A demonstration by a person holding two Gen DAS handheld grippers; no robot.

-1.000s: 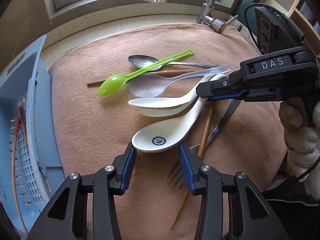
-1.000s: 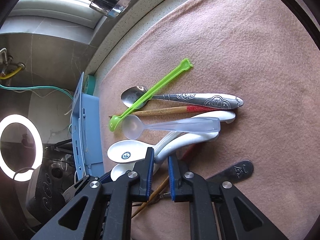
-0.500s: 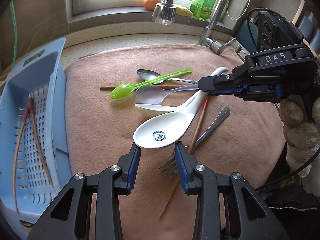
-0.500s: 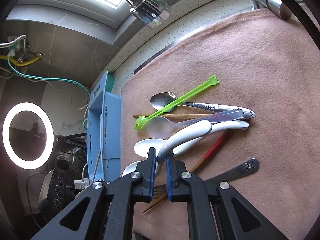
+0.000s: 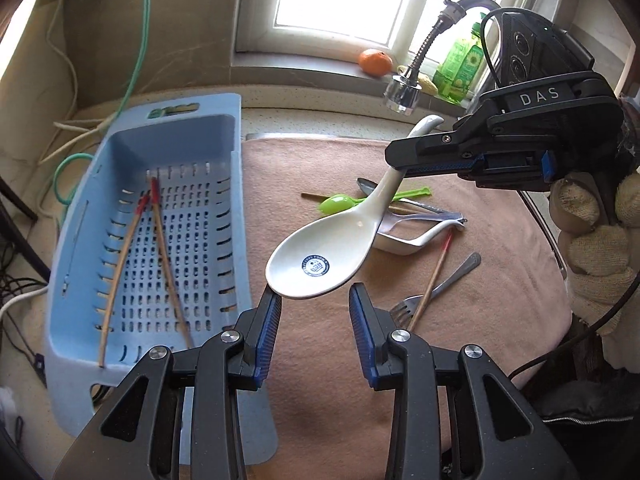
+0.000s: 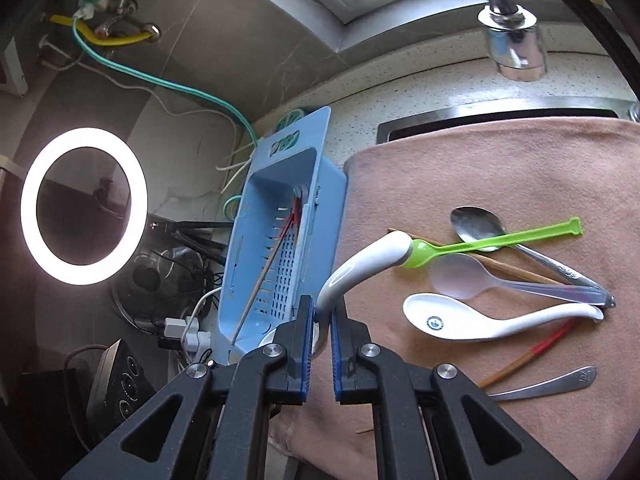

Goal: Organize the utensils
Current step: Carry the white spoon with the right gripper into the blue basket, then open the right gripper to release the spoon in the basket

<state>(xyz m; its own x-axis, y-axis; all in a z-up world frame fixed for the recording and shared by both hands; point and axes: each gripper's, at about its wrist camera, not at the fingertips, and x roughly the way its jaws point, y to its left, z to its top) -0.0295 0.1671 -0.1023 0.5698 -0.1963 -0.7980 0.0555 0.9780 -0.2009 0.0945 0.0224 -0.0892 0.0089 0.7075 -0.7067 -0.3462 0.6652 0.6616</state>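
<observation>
My right gripper [image 5: 400, 164] [image 6: 323, 308] is shut on the handle of a white ceramic soup spoon [image 5: 320, 252] [image 6: 360, 268] and holds it in the air above the pink cloth [image 5: 320, 380]. The spoon's bowl, with a blue emblem, hangs just beyond the tips of my left gripper [image 5: 314, 300], which stands open with nothing pressed between its pads. A blue slotted basket [image 5: 224, 120] [image 6: 320, 184] lies to the left with two red-tipped chopsticks [image 5: 124, 256] in it.
On the cloth lie a second white spoon [image 6: 460, 320], a green spoon [image 6: 480, 242], a clear plastic spoon [image 6: 460, 278], a metal spoon [image 6: 476, 224], a fork [image 5: 440, 284] and chopsticks [image 6: 532, 354]. A faucet head [image 5: 402, 94] hangs behind. A gloved hand [image 5: 592, 240] holds the right gripper.
The right gripper closed on the emblem spoon's handle and lifted it off the pile, up and toward the basket. The left gripper rose and narrowed slightly, bringing the basket into view.
</observation>
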